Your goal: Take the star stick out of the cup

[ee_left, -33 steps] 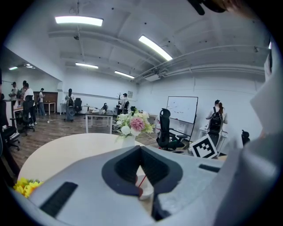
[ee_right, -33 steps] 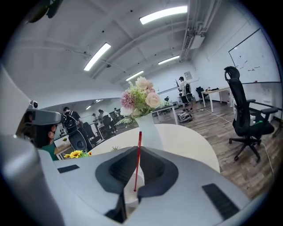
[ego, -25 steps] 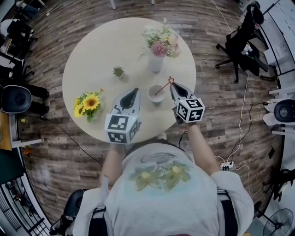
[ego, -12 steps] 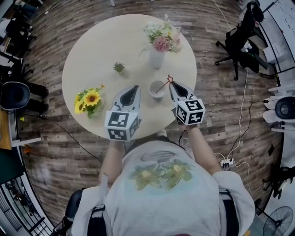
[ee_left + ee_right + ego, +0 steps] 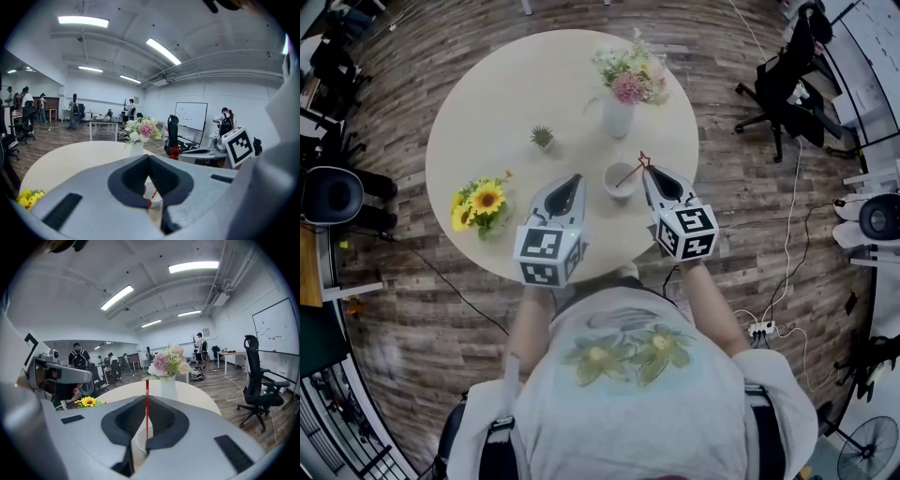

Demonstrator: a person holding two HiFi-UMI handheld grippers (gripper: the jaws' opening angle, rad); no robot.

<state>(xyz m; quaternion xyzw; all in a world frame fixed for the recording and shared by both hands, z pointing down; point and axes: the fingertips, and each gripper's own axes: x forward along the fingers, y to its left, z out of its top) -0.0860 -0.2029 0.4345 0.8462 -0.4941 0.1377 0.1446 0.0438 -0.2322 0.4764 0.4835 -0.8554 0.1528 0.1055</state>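
On the round table (image 5: 487, 103), the cup (image 5: 620, 185) stands near the person's edge, between the left gripper (image 5: 575, 179) and the right gripper (image 5: 646, 170). The star stick (image 5: 630, 175) leans out of the cup to the right, its upper part pinched in the right gripper's jaws. Behind the cup stands a vase of flowers (image 5: 617, 120), and left of that a small plant (image 5: 543, 140). The sunflowers (image 5: 484, 204) sit at the near left edge. An office chair (image 5: 787, 80) stands off the table to the right.

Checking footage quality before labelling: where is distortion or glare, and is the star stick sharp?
Head view: fisheye bends the floor, star stick tiny. Right gripper view: star stick crisp, ceiling lights blown out. Left gripper view: same glare, dark rim.
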